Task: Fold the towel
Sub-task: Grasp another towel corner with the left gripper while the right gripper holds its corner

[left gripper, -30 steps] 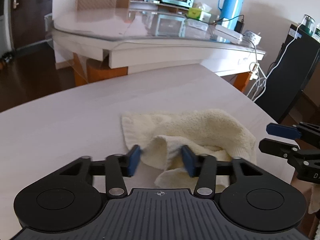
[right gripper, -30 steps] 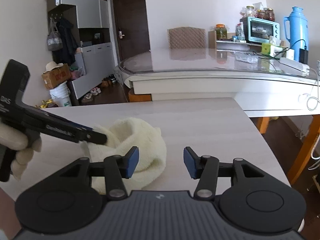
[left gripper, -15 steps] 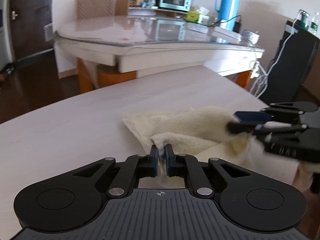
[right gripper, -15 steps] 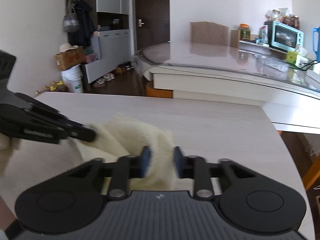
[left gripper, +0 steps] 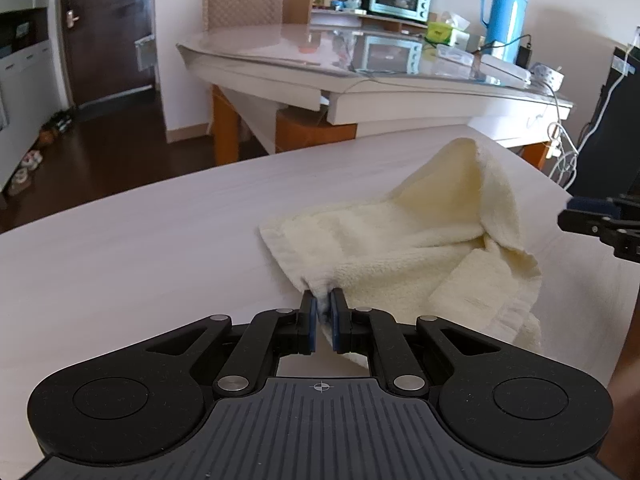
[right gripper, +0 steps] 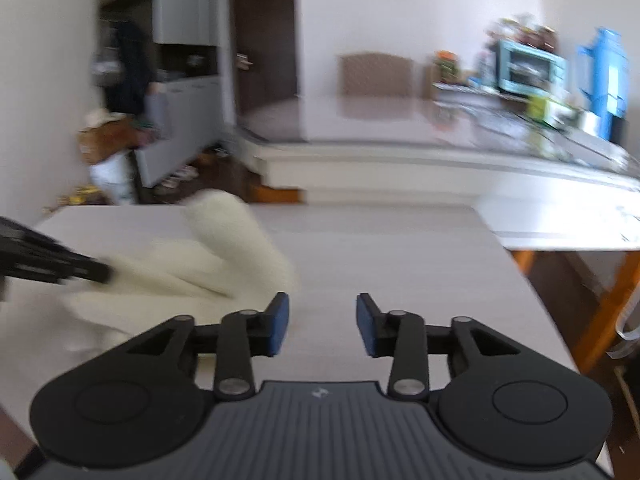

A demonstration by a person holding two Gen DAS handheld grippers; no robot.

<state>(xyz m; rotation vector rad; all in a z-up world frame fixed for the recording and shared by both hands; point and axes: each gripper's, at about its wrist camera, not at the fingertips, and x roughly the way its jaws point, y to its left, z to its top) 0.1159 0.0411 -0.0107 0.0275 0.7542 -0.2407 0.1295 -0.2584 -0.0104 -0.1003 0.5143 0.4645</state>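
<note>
Blurring right view, towel (left gripper: 404, 248) edge hidden in left tongs (left gripper: 323, 320)

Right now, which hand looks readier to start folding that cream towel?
Probably the left. Its tool is already clamped on an edge of the towel. The right tool has just been opening and holds nothing, with the towel off to its side.

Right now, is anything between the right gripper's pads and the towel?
No. In the right wrist view the right gripper, jaws just opening, holds nothing; only bare table shows between its pads, and the towel lies just left of it.
</note>
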